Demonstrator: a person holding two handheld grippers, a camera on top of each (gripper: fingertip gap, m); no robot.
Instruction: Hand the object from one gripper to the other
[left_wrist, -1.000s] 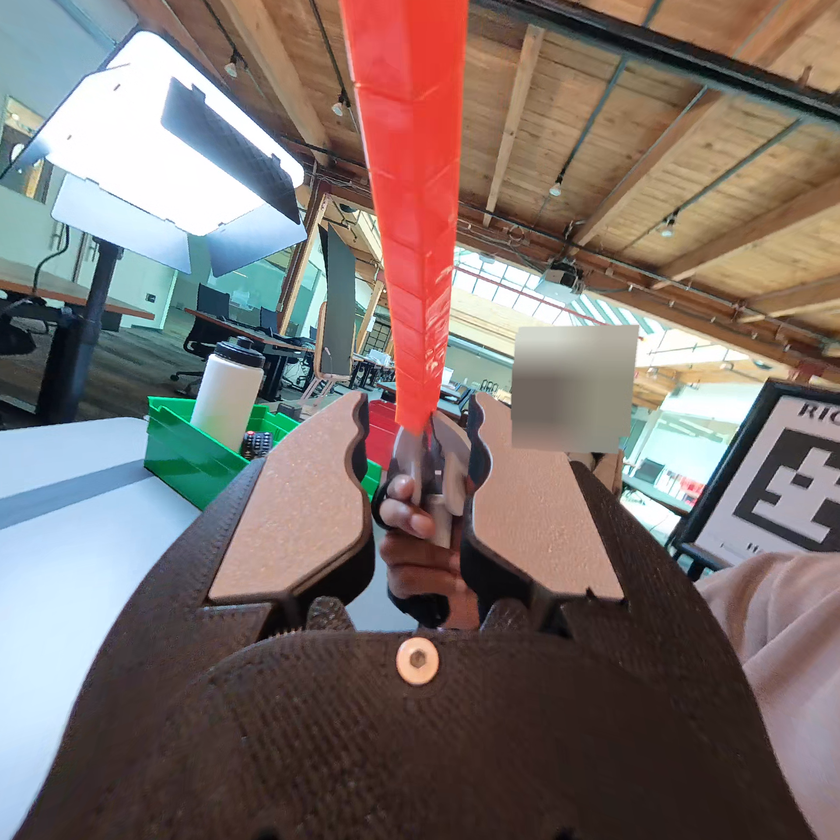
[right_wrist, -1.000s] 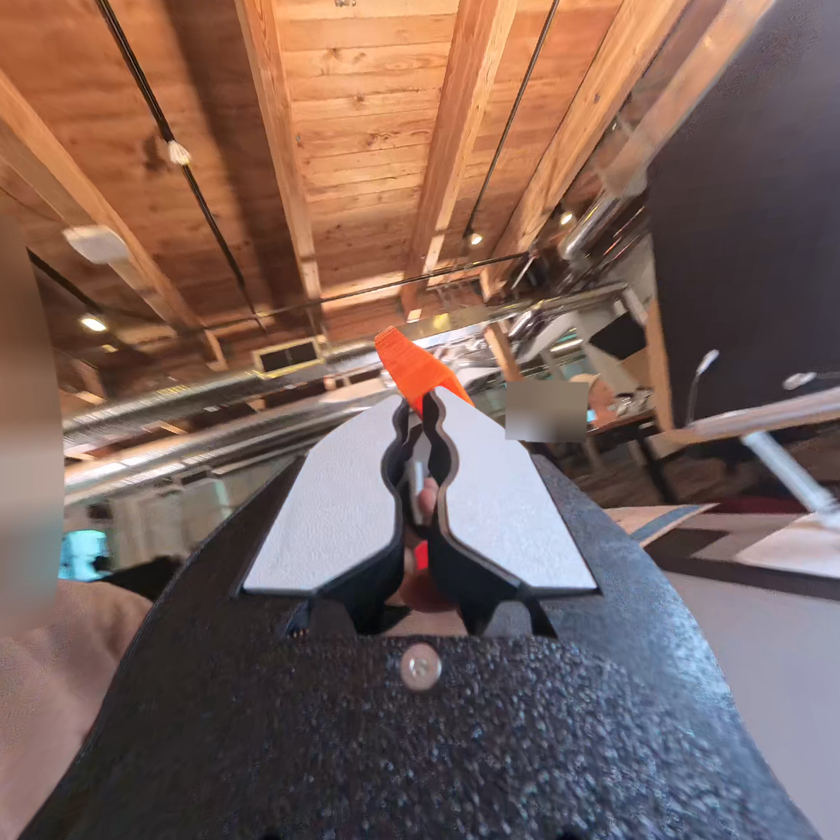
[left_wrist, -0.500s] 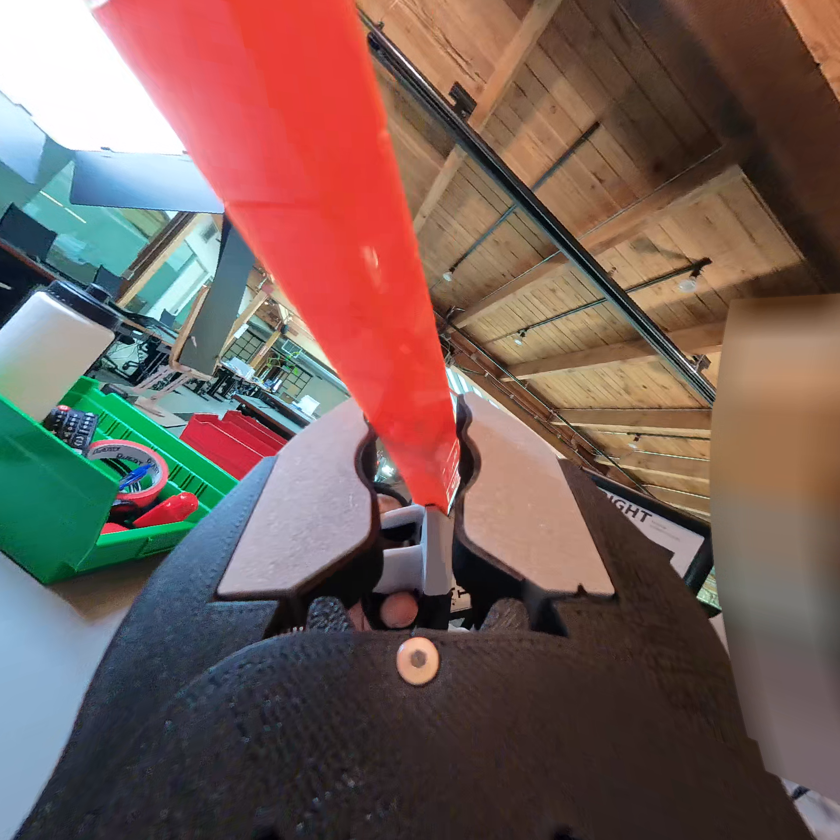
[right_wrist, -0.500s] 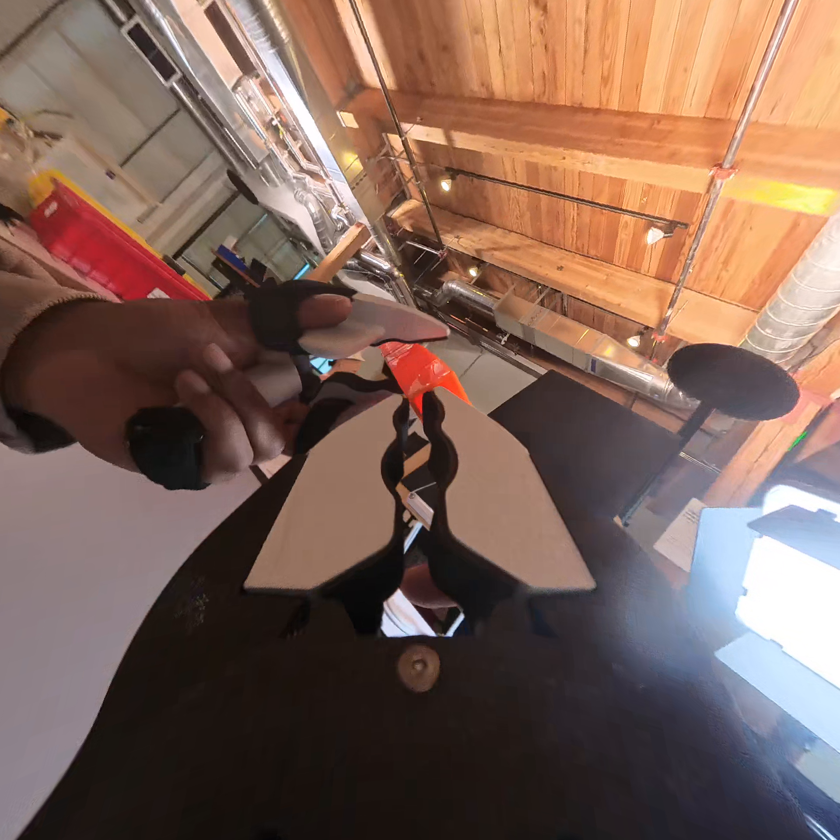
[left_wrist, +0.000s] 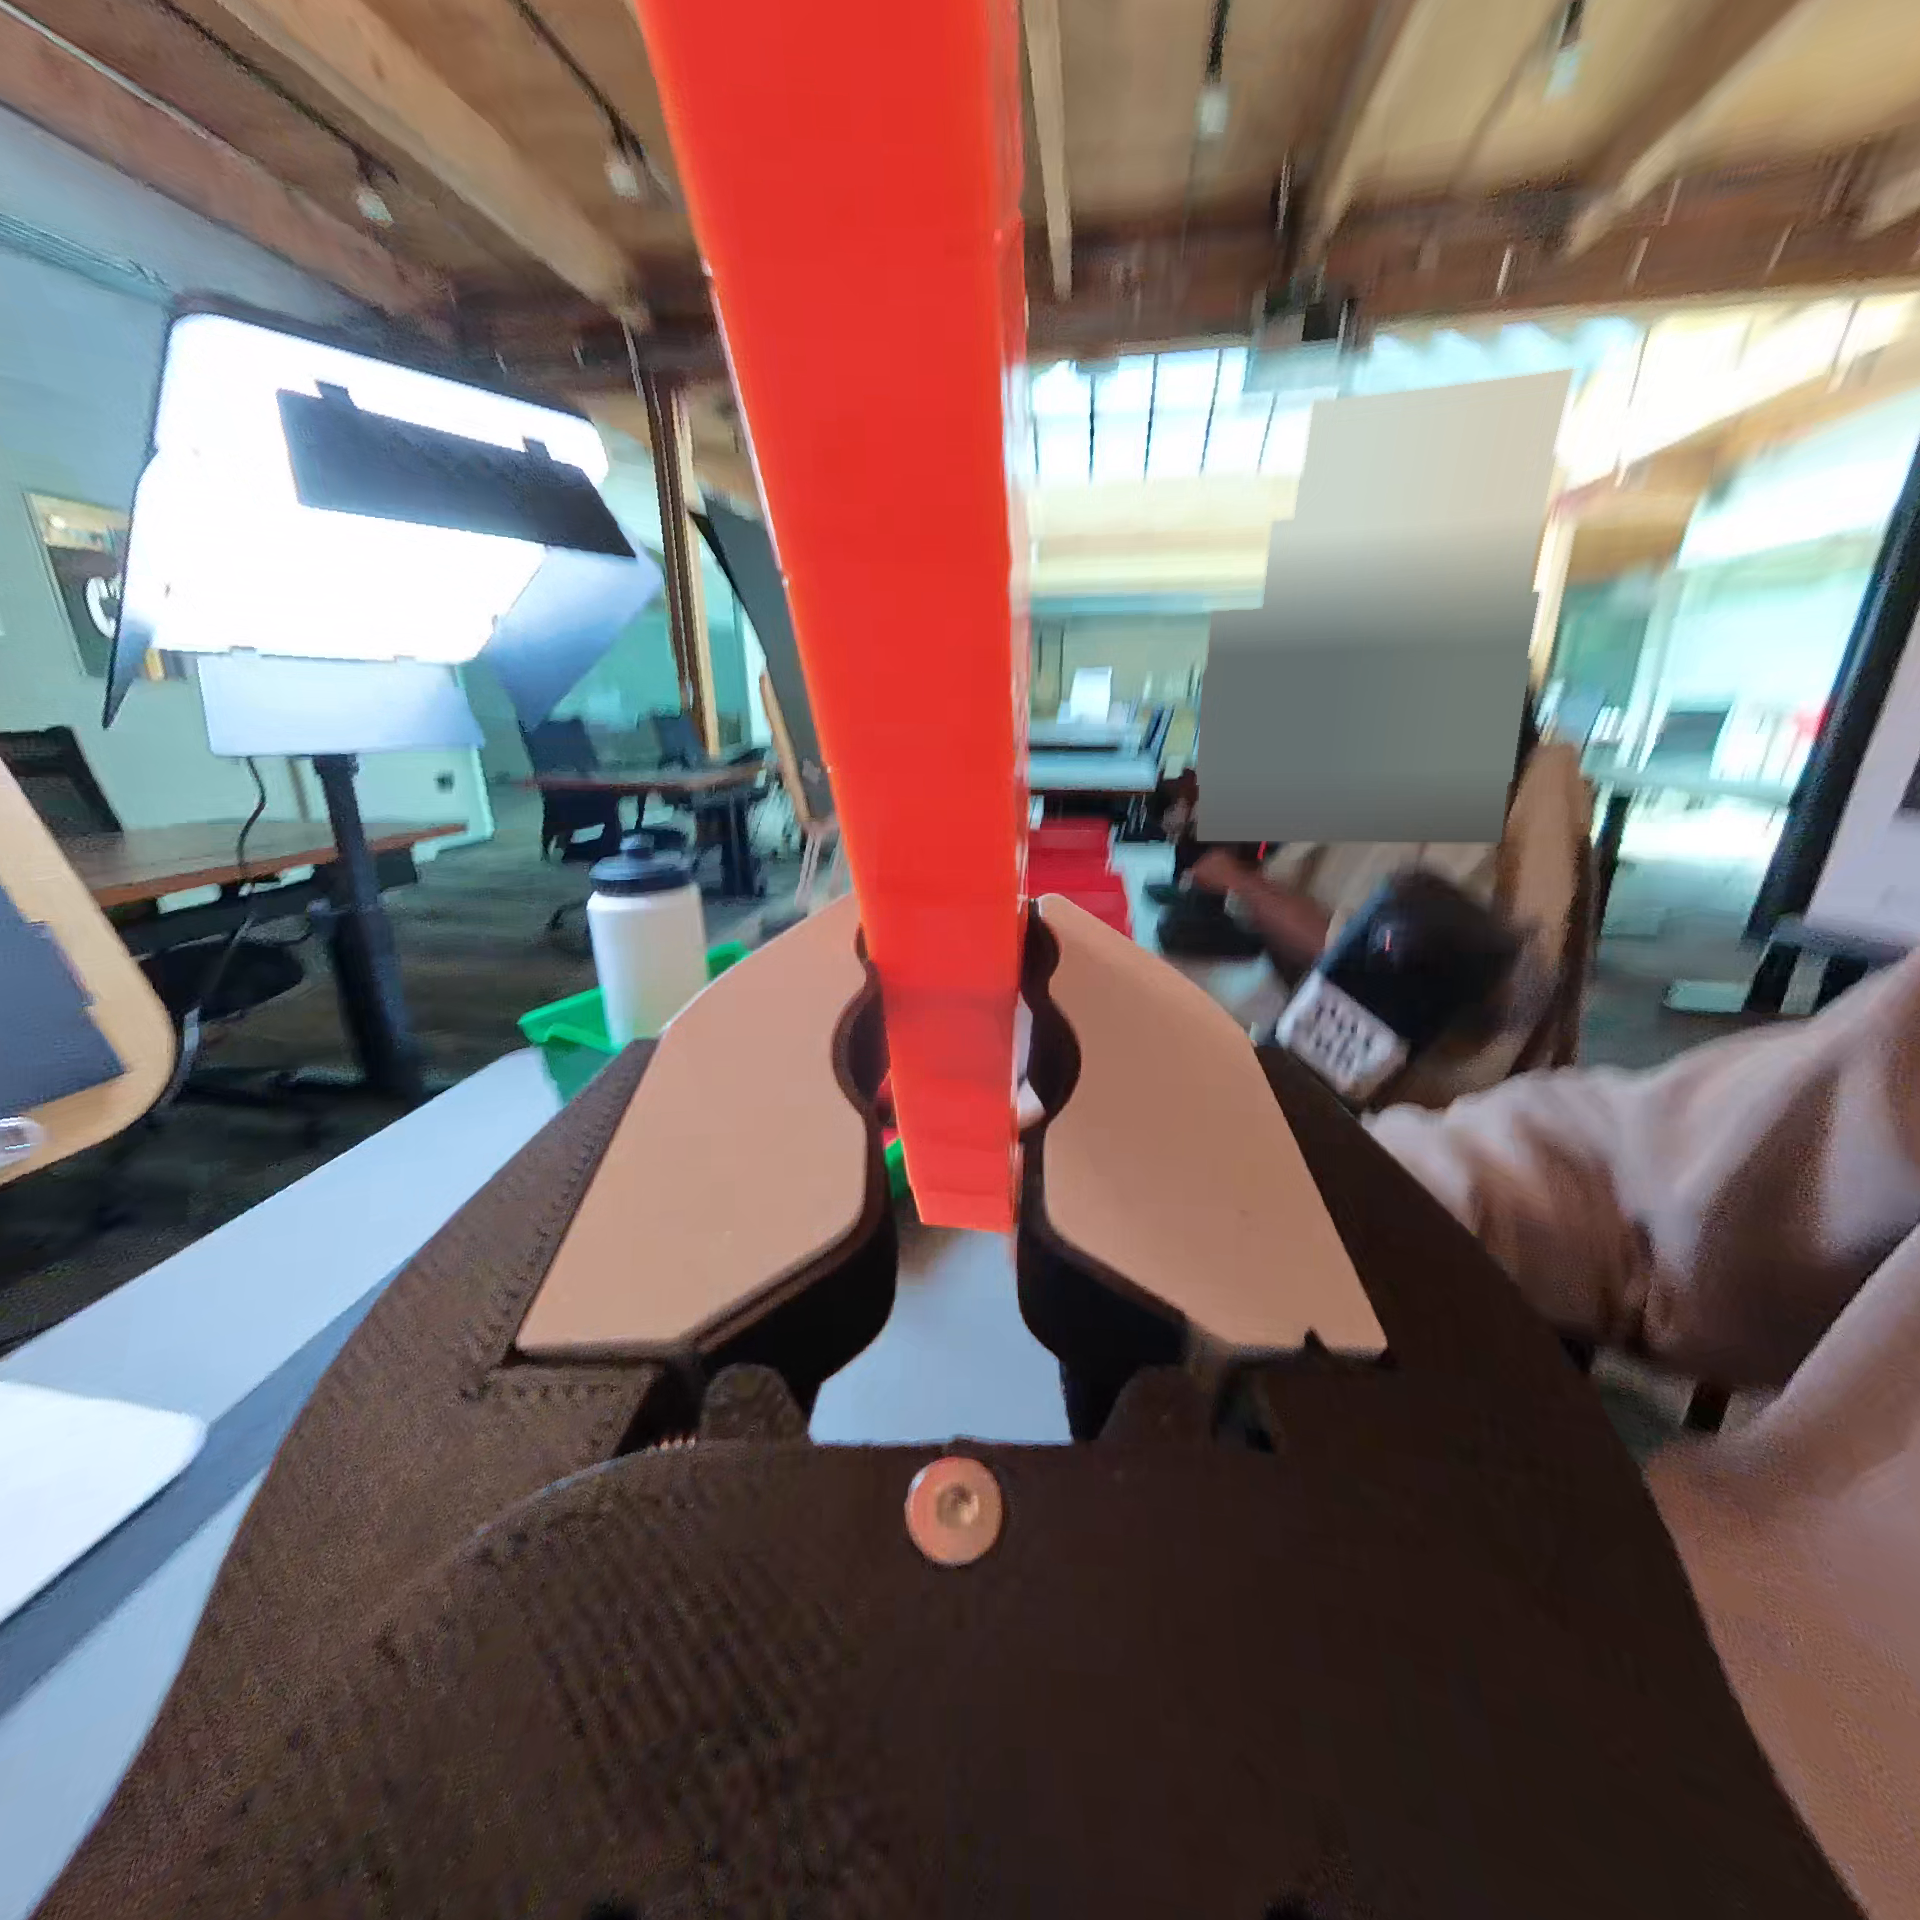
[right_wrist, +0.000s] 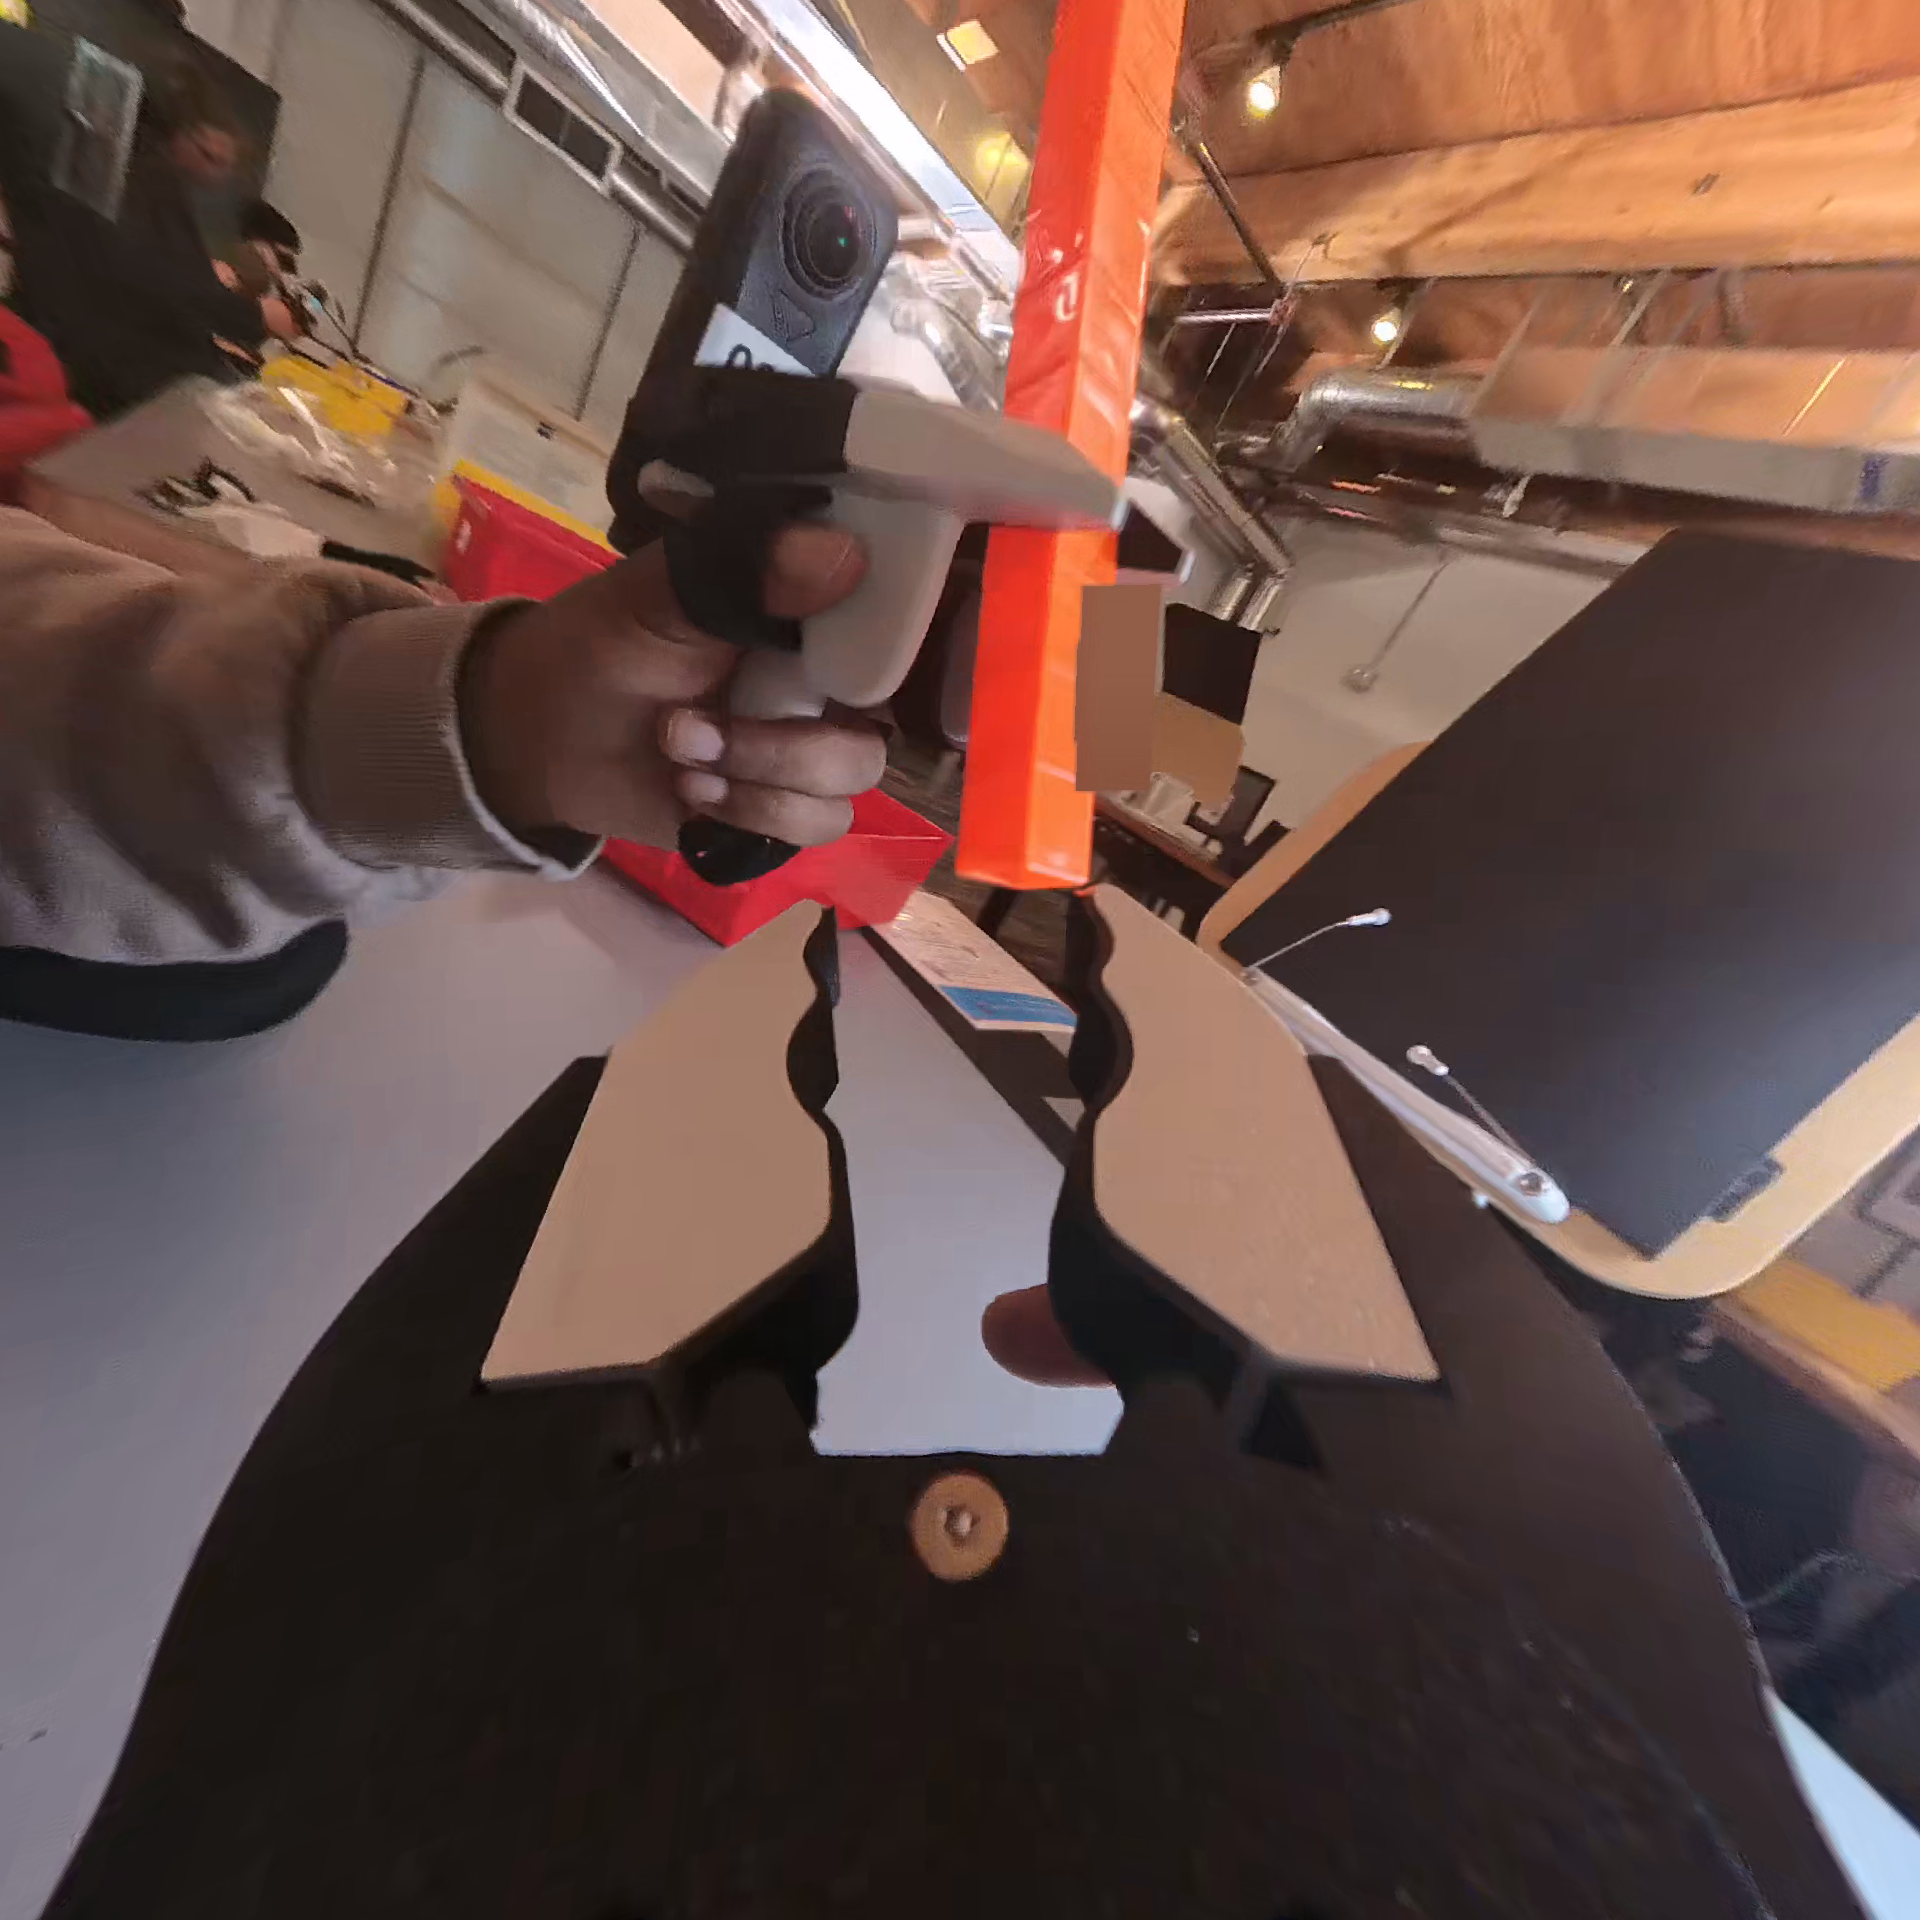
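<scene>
A long orange bar (left_wrist: 914, 623) stands upright, its lower end clamped between the fingers of my left gripper (left_wrist: 948, 925), which is shut on it. In the right wrist view the same bar (right_wrist: 1060, 416) hangs from the left gripper (right_wrist: 1122, 530), held by a hand (right_wrist: 644, 707) just ahead. My right gripper (right_wrist: 951, 914) is open and empty, its fingertips just below the bar's lower end and not touching it. The right hand's device shows blurred at the right of the left wrist view (left_wrist: 1382, 987).
A green bin (left_wrist: 582, 1029) and a white bottle (left_wrist: 644, 956) stand at the far edge of the white table (right_wrist: 312, 1195). A red bin (right_wrist: 831, 883) sits behind the hand. A black board with a wooden rim (right_wrist: 1610, 935) stands at the right. A lit light panel (left_wrist: 343, 540) stands at the left. My right fingertips sit around 8 cm from my left ones.
The right gripper, shut on the bar's end a second ago, has opened and drawn back. The left gripper has closed on the bar and now holds it alone, upright.
</scene>
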